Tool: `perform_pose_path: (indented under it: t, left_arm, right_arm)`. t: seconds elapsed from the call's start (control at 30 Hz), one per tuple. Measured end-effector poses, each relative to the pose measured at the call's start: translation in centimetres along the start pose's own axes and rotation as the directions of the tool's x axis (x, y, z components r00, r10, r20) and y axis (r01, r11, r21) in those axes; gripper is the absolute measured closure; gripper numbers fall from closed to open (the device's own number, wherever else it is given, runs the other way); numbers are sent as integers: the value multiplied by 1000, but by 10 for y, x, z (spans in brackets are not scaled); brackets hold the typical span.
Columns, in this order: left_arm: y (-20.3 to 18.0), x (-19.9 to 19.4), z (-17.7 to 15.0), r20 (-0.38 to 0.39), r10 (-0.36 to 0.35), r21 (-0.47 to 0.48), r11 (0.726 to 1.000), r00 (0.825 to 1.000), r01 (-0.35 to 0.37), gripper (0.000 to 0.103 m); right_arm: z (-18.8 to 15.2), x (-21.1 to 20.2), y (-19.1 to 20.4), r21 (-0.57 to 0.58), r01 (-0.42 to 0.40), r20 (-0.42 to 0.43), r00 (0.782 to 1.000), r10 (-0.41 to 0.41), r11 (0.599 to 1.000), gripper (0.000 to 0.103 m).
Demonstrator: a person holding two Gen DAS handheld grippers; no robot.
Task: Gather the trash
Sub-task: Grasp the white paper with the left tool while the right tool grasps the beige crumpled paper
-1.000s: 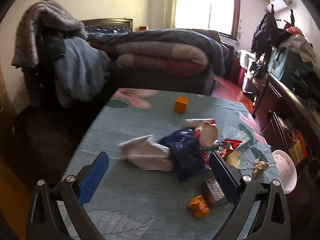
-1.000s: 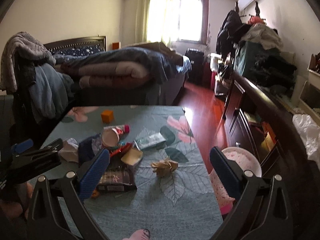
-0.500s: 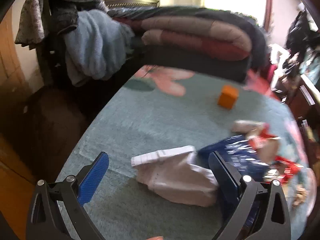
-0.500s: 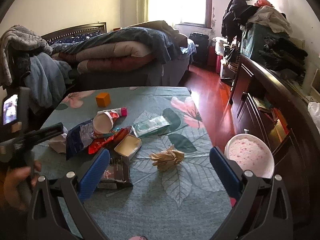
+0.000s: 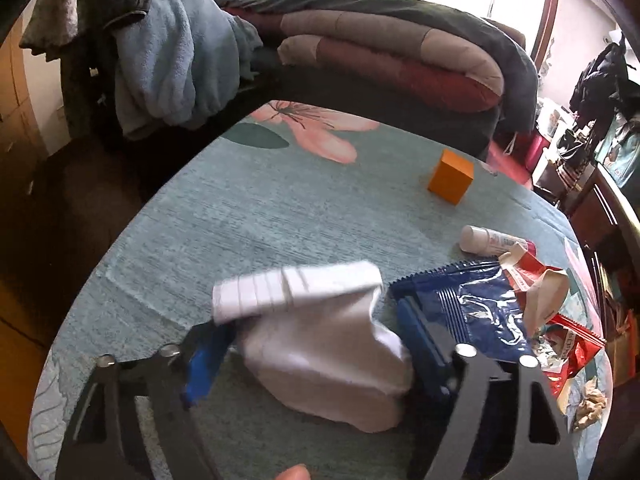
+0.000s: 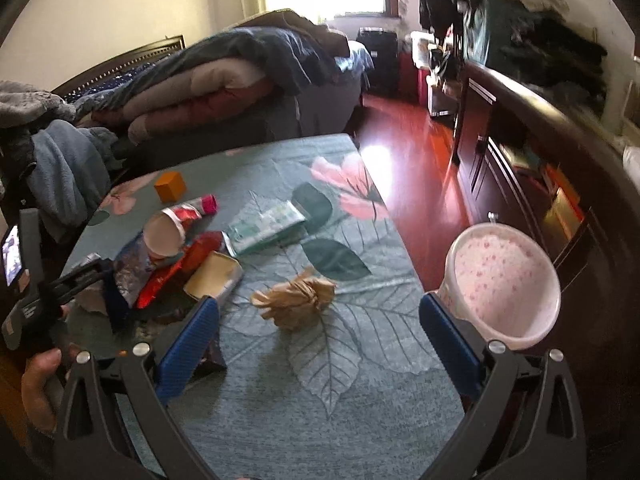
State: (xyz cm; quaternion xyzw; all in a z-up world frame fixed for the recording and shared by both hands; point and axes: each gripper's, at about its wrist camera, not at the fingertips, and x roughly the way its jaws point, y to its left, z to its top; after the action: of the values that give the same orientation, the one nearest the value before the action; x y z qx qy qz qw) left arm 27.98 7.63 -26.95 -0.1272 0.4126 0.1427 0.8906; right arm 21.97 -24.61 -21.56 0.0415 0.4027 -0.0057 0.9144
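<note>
My left gripper (image 5: 312,344) is closing around a crumpled white paper bag (image 5: 320,344) on the teal tablecloth; both blue pads sit beside it, whether they press it is unclear. A blue foil wrapper (image 5: 472,304), a red wrapper (image 5: 572,340) and a paper cup (image 5: 540,292) lie just right of it. My right gripper (image 6: 320,332) is open and empty above the table, with a crumpled brown paper ball (image 6: 296,300) between and beyond its fingers. A pink-spotted white bin (image 6: 504,284) stands off the table's right edge.
An orange cube (image 5: 450,176), a tube (image 5: 492,240), a green packet (image 6: 266,226) and a small open tin (image 6: 214,278) lie on the table (image 6: 320,380). A bed with folded quilts is behind; a dark dresser (image 6: 540,140) runs along the right.
My left gripper moved forward and down onto the white paper bag and its jaws narrowed around it. My right gripper dropped and moved toward the brown paper ball and the bin.
</note>
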Motion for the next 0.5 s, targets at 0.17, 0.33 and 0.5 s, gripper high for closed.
perform_pose_path:
  t: [0.17, 0.33, 0.5]
  left_arm:
    - [4, -12, 1, 57, 34, 5, 999, 998, -34, 41]
    - [19, -31, 7, 122, 53, -7, 999, 991, -52, 42]
    - [34, -44, 10, 149, 56, -31, 998, 987, -52, 41]
  right_arm:
    - [-1, 29, 6, -9, -7, -45, 999, 6, 1000, 4]
    - [2, 59, 16, -34, -9, -79, 997, 6, 999, 11]
    - [0, 81, 25, -66, 0, -124, 992, -8, 998, 30]
